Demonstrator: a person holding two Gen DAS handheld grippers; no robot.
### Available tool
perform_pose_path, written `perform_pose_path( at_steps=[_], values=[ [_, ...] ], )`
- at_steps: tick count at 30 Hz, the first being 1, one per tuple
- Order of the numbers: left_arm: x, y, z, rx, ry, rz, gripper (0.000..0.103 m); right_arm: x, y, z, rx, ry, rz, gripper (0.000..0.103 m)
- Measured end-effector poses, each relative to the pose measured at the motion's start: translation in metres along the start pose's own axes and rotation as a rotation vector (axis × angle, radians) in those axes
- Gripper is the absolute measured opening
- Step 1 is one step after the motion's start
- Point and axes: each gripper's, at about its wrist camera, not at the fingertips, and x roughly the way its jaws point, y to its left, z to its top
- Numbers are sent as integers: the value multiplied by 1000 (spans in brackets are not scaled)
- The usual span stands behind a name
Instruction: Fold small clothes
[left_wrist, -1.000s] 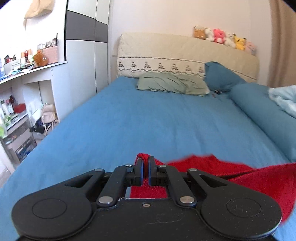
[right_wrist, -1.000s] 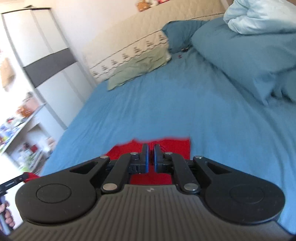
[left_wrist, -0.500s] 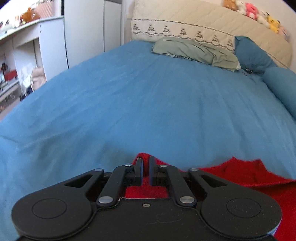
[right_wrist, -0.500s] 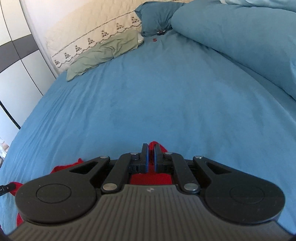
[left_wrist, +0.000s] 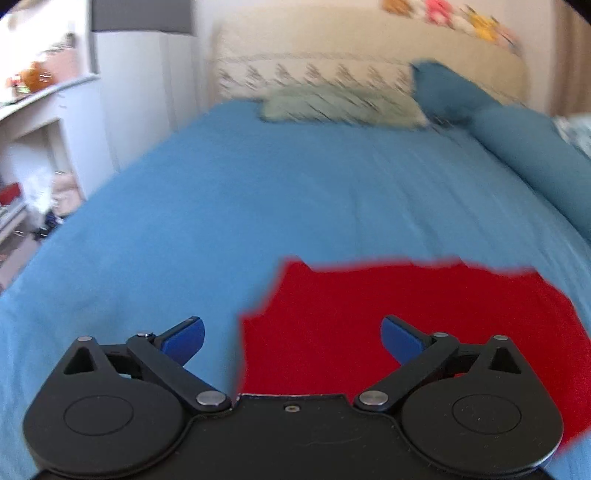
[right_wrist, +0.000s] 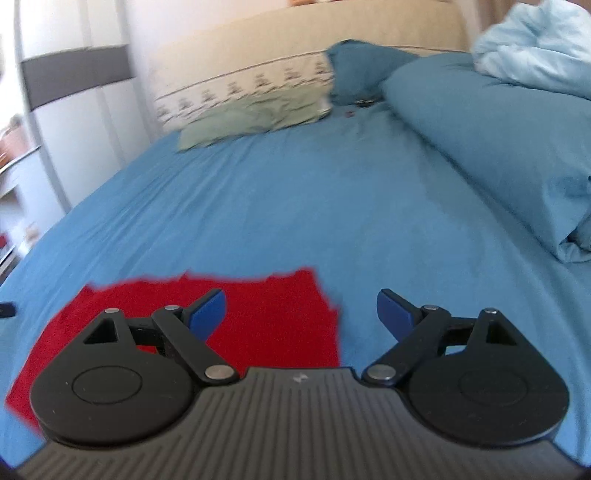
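Both grippers, left (left_wrist: 291, 339) and right (right_wrist: 301, 314), having just released, are hovering with fingers apart over the red cloth (left_wrist: 424, 317) lying flat on the bed (left_wrist: 295, 199), suggesting one fold complete.

A bed covered with a blue sheet (left_wrist: 295, 192) fills the middle of both views. A red garment (left_wrist: 406, 314) lies flat on it in the lower part of the frame. At the top centre, a pale green pillow (left_wrist: 340, 107) rests against the headboard. A rolled blue duvet (right_wrist: 480, 140) lies along the right edge.
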Motion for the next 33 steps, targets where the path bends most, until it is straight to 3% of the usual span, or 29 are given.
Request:
perform_pose_path(
  at_steps=[4,11,16,19,23,27,28,30,33],
  values=[
    [8,-33,-22,37,109,-87,103,-8,22,-32,42,97,129,103],
    [50,-52,-70,66,273,-59,103,30,38,-79,168,231,118,103],
    [41,-51,-73,101,237,-69,103,31,34,-82,223,232,129,103],
    [15,-55,-63,126,149,-51,103,3,26,-70,203,180,131,103],
    [-13,-80,-42,136,98,-122,103,-30,7,-50,197,184,67,103],
    [-12,-114,-32,127,127,-200,103,-25,-11,-41,68,248,13,103],
    [-10,-120,-32,130,131,-203,103,-19,-16,-43,54,276,18,101],
    [-4,-133,-35,140,138,-204,103,-16,-30,-54,56,314,37,83],
    [7,-147,-39,174,135,-219,103,1,-40,-67,53,337,61,71]
  ],
)
